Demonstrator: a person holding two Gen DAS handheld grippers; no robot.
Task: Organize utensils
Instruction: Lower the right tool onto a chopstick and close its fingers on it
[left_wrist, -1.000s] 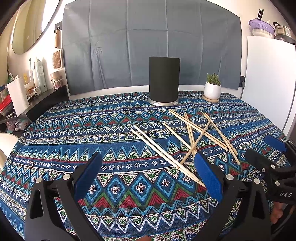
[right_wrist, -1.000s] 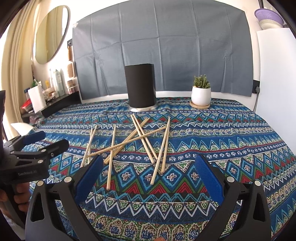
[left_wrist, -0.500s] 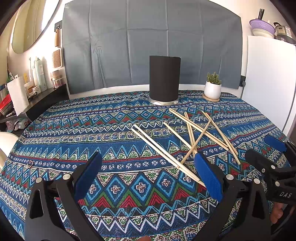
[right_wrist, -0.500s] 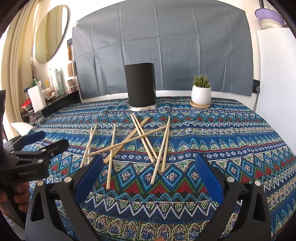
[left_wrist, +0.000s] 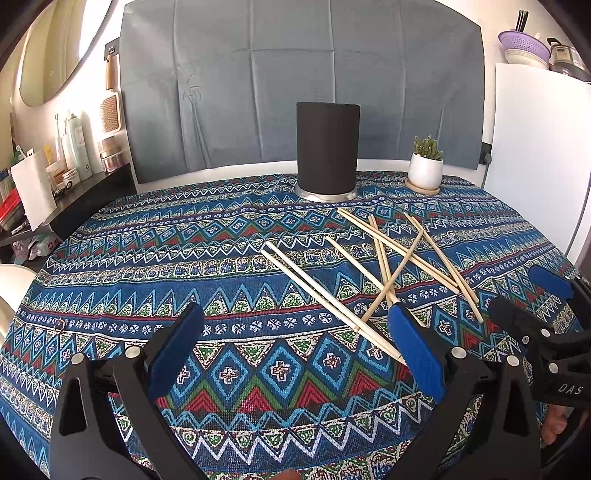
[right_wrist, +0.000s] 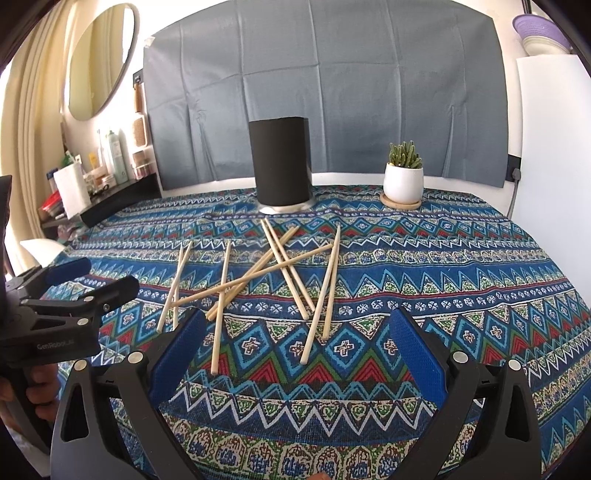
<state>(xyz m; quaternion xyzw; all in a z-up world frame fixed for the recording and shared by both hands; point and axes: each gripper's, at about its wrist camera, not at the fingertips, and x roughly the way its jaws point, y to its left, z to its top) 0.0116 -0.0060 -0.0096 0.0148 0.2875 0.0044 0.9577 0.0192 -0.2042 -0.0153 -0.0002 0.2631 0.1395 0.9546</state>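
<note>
Right wrist view: right gripper (right_wrist: 295, 354) jaws wide, empty, above the patterned desk (right_wrist: 461, 266). Loose chopsticks (right_wrist: 280, 273) lie crossed at 12 o'clock, short of the black holder (right_wrist: 280, 166). Left gripper (left_wrist: 295, 347) jaws also wide; its pad apparently overlaps one stick tip. Potted plant (right_wrist: 402, 181) at 1 o'clock.

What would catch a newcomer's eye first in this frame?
Probably the loose pile of wooden chopsticks, crossing one another in the middle of the bright patterned tablecloth. Behind them a tall black cylindrical holder stands upright near the table's far edge, with a small potted succulent to its right. Both the left gripper and right gripper sit open and empty in the foreground.
</note>
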